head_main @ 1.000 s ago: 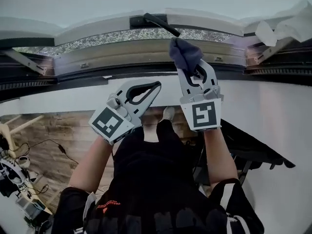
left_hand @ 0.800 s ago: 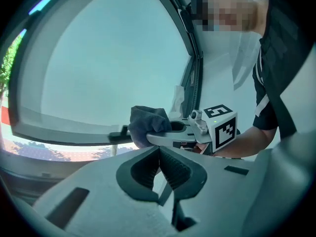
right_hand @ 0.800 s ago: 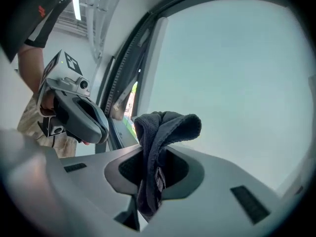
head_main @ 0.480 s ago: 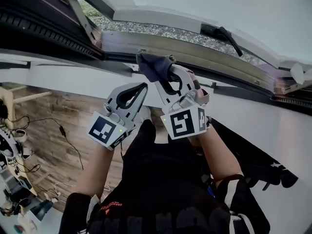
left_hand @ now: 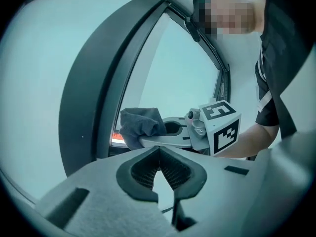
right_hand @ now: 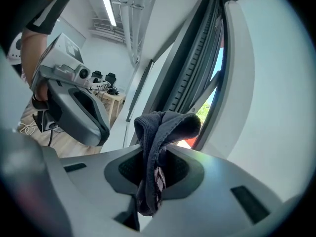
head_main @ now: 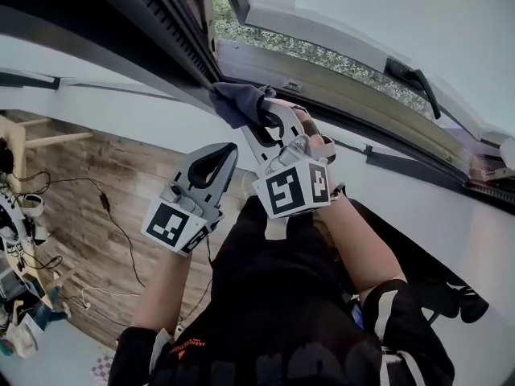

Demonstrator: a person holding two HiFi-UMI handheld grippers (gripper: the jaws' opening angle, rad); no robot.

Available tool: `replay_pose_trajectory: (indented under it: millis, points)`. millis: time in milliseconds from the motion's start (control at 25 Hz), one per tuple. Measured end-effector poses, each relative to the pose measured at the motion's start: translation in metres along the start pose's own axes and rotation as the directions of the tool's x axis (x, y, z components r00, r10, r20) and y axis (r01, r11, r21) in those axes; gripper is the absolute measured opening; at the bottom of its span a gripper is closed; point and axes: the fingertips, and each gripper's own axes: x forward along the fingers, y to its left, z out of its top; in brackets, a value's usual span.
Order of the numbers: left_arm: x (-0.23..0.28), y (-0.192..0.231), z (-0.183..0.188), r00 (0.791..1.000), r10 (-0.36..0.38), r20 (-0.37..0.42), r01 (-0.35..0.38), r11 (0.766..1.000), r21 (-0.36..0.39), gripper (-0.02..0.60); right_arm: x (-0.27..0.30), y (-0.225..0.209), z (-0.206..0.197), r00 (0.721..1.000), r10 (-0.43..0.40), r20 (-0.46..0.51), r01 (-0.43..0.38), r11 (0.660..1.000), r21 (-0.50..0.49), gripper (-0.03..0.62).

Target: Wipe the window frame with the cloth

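A dark grey-blue cloth is bunched at the tip of my right gripper, which is shut on it. In the head view the cloth rests against the dark window frame, where the upright meets the lower rail. In the right gripper view the cloth hangs out of the closed jaws of the right gripper, next to the black seal. My left gripper is just below and to the left, shut and empty. From the left gripper I see the cloth and the right gripper ahead.
A black window handle sits on the open sash at the upper right. A white wall runs below the frame. Far below lie a wooden floor with cables and cluttered gear at the left edge.
My right gripper has carried the cloth left along the lower frame into the corner by the dark upright. The left gripper followed beside it, still shut and empty.
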Motion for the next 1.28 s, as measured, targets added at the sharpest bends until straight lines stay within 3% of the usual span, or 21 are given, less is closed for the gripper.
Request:
replay_pose_trajectory:
  millis: [480,1280]
  points:
    - [-0.021,0.031,-0.012,1.0,0.027,0.003,-0.027,0.999,-0.037,0.02,0.057,0.015,0.001,0.999,0.038,-0.022,-0.037,0.998,0.047,0.061]
    - [-0.001,0.015,-0.015,1.0,-0.028,-0.007,0.028,0.999,-0.044,0.02,0.04,-0.013,-0.036,0.994,-0.02,-0.106,0.035,0.989,0.143,0.061]
